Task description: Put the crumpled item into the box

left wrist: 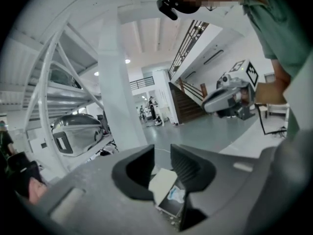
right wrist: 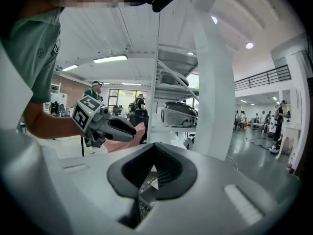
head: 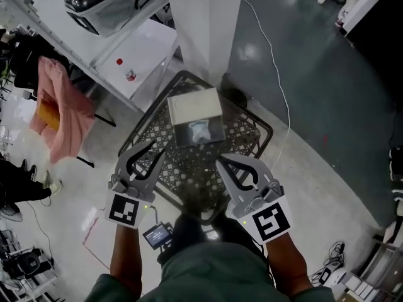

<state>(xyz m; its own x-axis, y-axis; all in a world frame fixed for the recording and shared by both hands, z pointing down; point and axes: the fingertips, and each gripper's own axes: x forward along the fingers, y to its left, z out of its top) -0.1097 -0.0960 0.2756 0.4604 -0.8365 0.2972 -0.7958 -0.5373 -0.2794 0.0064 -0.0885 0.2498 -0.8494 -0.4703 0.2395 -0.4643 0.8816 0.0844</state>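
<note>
**Crumpled item lies in the box; both grippers empty and held back**

The task looks essentially done. In the head view the box [head: 194,107] stands on the black lattice surface [head: 189,172], its white lid tipped open toward the far side. The crumpled item [head: 200,129], a small pale wad, lies inside the dark interior, below the rim and apart from either gripper.

The left gripper [left wrist: 162,148] is held near the person's body, well short of the box. Its own view shows its jaws partly spread with a clear gap between them. Nothing sits in that gap: the box and the wad are only seen through it, further off.

The right gripper [right wrist: 154,148] is also held back on the near side of the surface. Its jaw tips are pressed together and pinch nothing; only the lattice shows through the hollow behind the tips.

Judging from this, nothing remains of the placing itself. The one thing possibly left is the lid, which stands open, though the task sentence does not ask for it to be closed. Both grippers are well clear of the box and carry nothing.
</note>
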